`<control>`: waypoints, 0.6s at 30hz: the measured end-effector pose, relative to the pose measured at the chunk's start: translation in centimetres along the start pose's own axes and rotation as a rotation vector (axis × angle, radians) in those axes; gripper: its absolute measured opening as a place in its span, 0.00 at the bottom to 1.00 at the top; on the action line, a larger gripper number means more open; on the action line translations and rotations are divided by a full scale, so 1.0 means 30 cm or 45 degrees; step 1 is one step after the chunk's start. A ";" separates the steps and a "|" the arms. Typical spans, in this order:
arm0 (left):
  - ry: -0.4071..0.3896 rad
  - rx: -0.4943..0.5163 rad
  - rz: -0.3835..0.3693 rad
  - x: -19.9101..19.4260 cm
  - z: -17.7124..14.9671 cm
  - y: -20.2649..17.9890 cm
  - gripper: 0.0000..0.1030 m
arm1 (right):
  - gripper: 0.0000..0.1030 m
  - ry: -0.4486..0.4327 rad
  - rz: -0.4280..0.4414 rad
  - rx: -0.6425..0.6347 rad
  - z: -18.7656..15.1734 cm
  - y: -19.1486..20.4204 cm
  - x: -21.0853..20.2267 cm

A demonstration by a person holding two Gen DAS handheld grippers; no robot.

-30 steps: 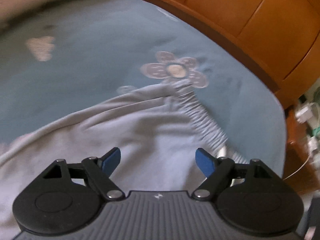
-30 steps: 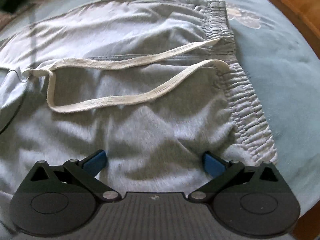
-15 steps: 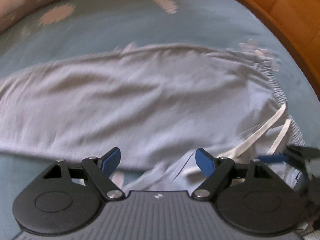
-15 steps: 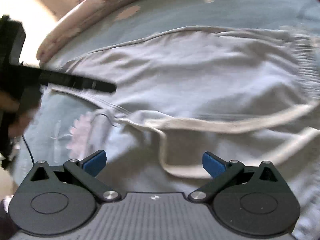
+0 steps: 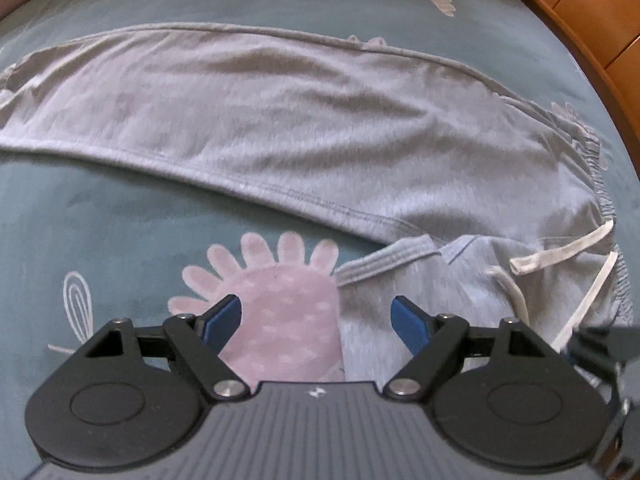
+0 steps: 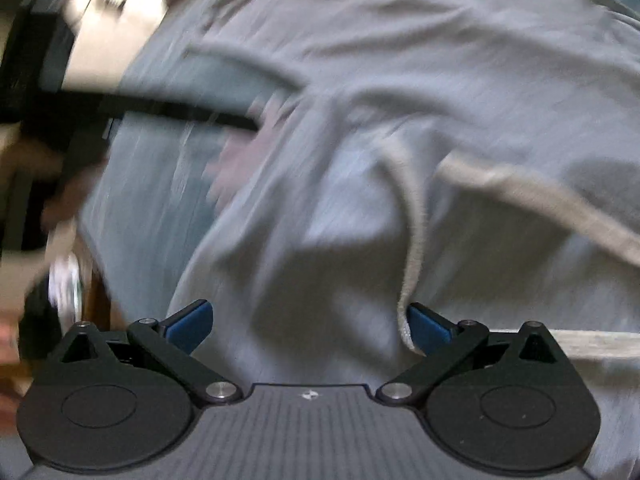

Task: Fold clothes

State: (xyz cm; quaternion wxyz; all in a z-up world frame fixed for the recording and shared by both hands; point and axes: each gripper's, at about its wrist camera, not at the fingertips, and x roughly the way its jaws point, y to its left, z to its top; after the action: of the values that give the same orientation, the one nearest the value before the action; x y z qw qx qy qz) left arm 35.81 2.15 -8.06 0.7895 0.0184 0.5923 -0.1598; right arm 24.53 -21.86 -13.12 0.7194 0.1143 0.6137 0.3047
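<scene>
A pair of light grey trousers [image 5: 320, 128] lies on a blue-green bedspread [image 5: 100, 216] printed with pale pink flowers. In the left wrist view one leg stretches flat across the far part of the bed from left to right, its stitched lower seam running down toward the right. The gathered elastic waistband [image 5: 600, 176] sits at the right end, near the wooden bed frame [image 5: 592, 12]. A cream drawstring [image 5: 560, 256] trails loose over the cloth just below the waistband. Closer in, the other part of the trousers is bunched, with a ribbed hem [image 5: 384, 260] turned up beside a large pink flower print [image 5: 280, 312].

The left gripper [image 5: 316, 320] has its blue pads wide apart and grips nothing; below the gap lie the pink flower and the edge of the bunched cloth.

The right wrist view is blurred. The right gripper [image 6: 308, 320] is also spread wide over the grey cloth, empty, with a loop of the drawstring hanging just beside its right pad. The left gripper shows there as a dark shape at the left.
</scene>
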 end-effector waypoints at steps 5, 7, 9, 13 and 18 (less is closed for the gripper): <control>0.020 0.015 -0.049 0.004 -0.012 -0.021 0.79 | 1.00 0.047 -0.160 -0.113 -0.057 0.100 -0.024; 0.020 0.055 -0.077 0.000 -0.008 -0.039 0.79 | 1.00 0.021 -0.246 -0.139 -0.070 0.129 -0.044; 0.013 0.102 -0.074 -0.003 -0.003 -0.057 0.79 | 1.00 -0.043 -0.338 -0.097 -0.070 0.129 -0.075; 0.018 0.138 -0.072 -0.004 0.005 -0.079 0.79 | 1.00 -0.210 -0.495 0.125 -0.071 0.056 -0.161; -0.015 0.228 -0.093 -0.009 0.013 -0.150 0.79 | 1.00 -0.380 -0.712 0.438 -0.144 -0.109 -0.291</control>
State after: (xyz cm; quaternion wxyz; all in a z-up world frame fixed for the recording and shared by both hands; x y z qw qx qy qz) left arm 34.87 -2.13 -6.97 0.7818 0.0664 0.5712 -0.2411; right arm 20.86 -30.41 -8.75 0.8269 0.1045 0.5517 -0.0316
